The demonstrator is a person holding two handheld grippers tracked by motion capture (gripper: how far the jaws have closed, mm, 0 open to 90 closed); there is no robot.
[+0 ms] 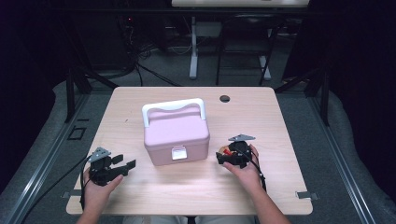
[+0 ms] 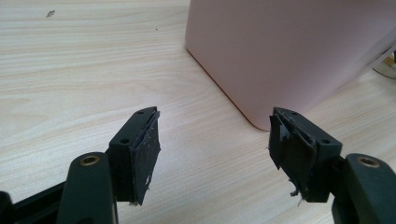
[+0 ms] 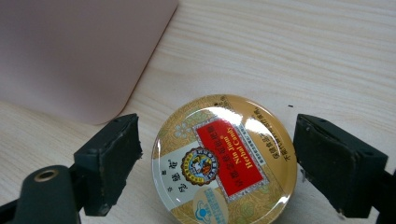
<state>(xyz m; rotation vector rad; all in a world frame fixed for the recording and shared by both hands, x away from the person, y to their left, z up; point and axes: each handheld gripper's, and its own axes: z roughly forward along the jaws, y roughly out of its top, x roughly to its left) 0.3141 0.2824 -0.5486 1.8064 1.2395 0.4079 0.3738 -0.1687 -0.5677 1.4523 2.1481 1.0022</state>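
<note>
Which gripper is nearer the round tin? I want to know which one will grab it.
Right. The right gripper has its open jaws on both sides of the round tin; the left gripper waits across the pink box.

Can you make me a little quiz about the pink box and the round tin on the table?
1. True or false: the right gripper has its fingers pressed tight against the round tin.
2. Which is up on the pink box? A: its white handle. B: its lid. C: neither.
3. Fill in: the left gripper has its fingers open above the bare ____.

Key
1. False. The fingers stand open on either side of the tin, with a gap at each side.
2. A. The handle stands up, and the lid is shut, with the white latch at the front.
3. Table. Nothing lies between those fingers.
</note>
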